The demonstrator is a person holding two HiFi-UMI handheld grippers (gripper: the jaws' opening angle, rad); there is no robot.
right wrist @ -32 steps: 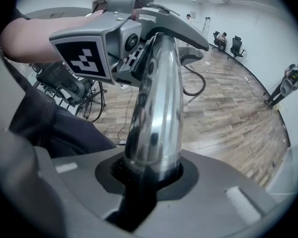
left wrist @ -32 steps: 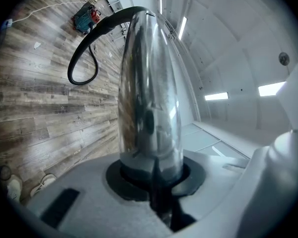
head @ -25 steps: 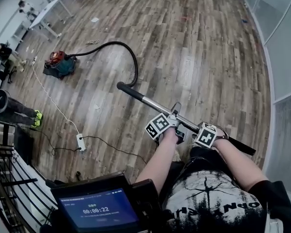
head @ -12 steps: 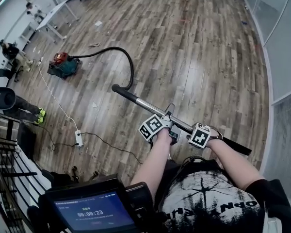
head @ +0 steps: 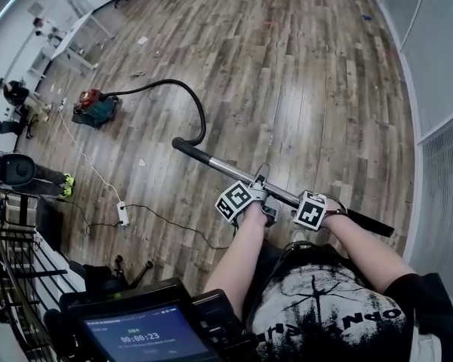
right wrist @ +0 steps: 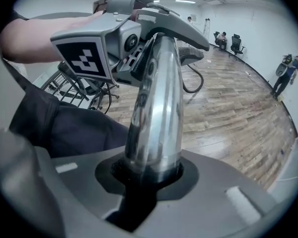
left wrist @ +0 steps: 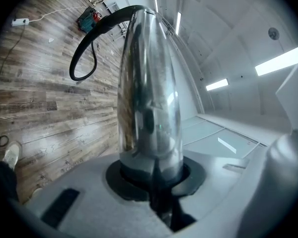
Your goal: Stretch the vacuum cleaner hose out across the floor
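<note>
A chrome vacuum wand [head: 234, 173] slants across the head view, and both grippers are on it. My left gripper [head: 260, 196] is shut on the wand's middle [left wrist: 149, 93]. My right gripper [head: 322, 210] is shut on it closer to the black handle end [head: 374, 226]; in the right gripper view the wand [right wrist: 156, 108] runs up to the left gripper [right wrist: 139, 38]. From the wand's far tip a black hose [head: 196, 108] bends in a hook and runs left over the wood floor to the red and teal vacuum cleaner [head: 94, 108]. The hose [left wrist: 84, 58] still lies curved.
A white power strip [head: 123, 214] and its cables lie on the floor at the left. People [head: 15, 93] and tables [head: 75, 40] stand by the far left wall. A metal rack [head: 19, 277] and a timer screen [head: 147, 330] sit at lower left. Glass wall [head: 438, 66] on the right.
Both grippers have carried the wand across the floor, away from the vacuum cleaner, which now looks farther off. The hose's loop has opened a little. Neither grip has changed.
</note>
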